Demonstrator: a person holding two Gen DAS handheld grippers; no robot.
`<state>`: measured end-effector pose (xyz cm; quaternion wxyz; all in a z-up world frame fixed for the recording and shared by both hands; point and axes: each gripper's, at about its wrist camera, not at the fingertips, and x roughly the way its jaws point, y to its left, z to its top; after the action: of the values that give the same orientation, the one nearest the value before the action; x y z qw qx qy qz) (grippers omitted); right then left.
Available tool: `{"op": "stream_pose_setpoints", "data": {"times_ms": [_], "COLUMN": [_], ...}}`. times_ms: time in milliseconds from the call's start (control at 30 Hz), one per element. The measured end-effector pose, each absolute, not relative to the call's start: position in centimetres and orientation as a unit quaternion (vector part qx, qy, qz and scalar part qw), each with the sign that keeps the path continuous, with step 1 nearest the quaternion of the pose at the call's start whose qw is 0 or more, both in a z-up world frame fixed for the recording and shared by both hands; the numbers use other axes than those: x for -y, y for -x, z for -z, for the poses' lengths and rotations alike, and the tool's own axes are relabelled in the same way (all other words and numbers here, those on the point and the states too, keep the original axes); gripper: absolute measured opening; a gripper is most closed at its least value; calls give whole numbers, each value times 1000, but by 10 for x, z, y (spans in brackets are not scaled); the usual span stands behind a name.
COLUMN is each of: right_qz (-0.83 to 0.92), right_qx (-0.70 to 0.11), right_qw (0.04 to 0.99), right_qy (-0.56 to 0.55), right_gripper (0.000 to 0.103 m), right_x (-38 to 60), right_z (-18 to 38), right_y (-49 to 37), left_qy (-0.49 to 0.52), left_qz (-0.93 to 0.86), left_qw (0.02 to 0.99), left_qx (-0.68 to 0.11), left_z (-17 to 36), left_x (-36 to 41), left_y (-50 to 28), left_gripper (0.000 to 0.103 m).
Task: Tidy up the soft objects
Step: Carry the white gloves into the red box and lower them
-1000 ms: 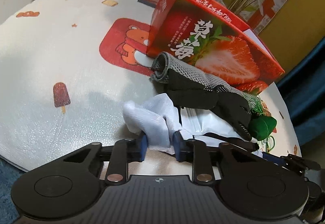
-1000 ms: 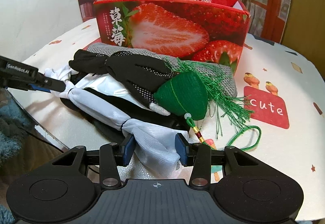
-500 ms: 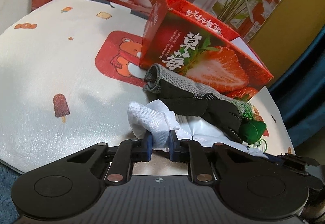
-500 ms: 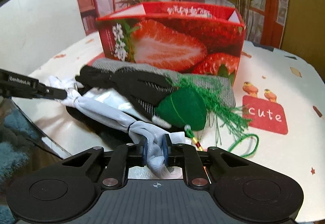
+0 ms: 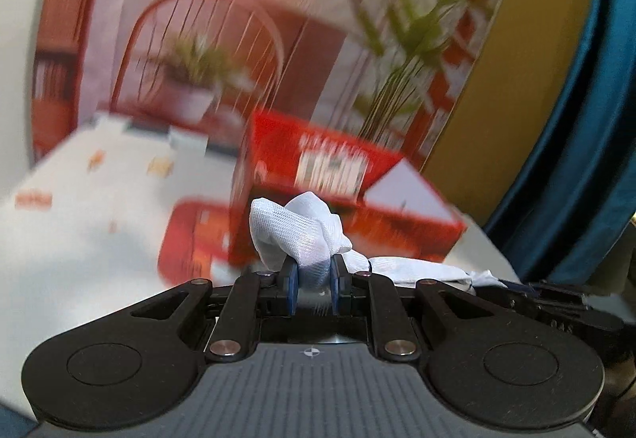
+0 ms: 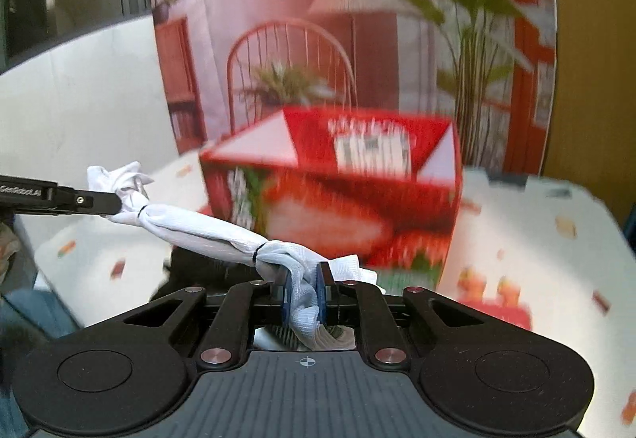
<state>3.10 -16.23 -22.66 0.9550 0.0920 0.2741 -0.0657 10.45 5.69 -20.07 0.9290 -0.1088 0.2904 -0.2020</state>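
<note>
A long white cloth bundle (image 6: 206, 229), tied with black bands, hangs stretched between my two grippers above the table. My left gripper (image 5: 312, 275) is shut on one bunched end of the white cloth bundle (image 5: 298, 235). My right gripper (image 6: 304, 285) is shut on the other end. The left gripper's fingers (image 6: 95, 201) show at the left of the right wrist view. A red strawberry box (image 6: 338, 191) stands open behind the cloth; it also shows in the left wrist view (image 5: 334, 191). Dark soft items (image 6: 198, 271) lie below, mostly hidden.
The table (image 5: 99, 199) has a white cloth with small cartoon prints. A printed backdrop with a chair and plants (image 6: 290, 60) stands behind the box. A blue curtain (image 5: 576, 140) hangs at the right.
Both grippers closed on the ends of the white cloth bundle and lifted it off the pile. The views tilted up, so the gloves and green pouch dropped out of sight.
</note>
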Motion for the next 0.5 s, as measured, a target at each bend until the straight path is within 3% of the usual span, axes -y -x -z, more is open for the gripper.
{"op": "stream_pose_setpoints", "data": {"times_ms": [267,500], "right_qz": [80,91], "right_qx": [-224,-235], "right_qw": [969,966], "right_qy": [-63,-57], "right_gripper": [12,12], "right_x": [204,243], "right_z": [180,181], "right_y": [-77,-137], "left_qy": [101,91], "left_qz": [211,205], "left_qw": [935,930], "left_qx": [-267,-292], "left_z": [163,160], "left_x": [-36,-20], "left_y": [-152,-212], "left_gripper": [17,17]}}
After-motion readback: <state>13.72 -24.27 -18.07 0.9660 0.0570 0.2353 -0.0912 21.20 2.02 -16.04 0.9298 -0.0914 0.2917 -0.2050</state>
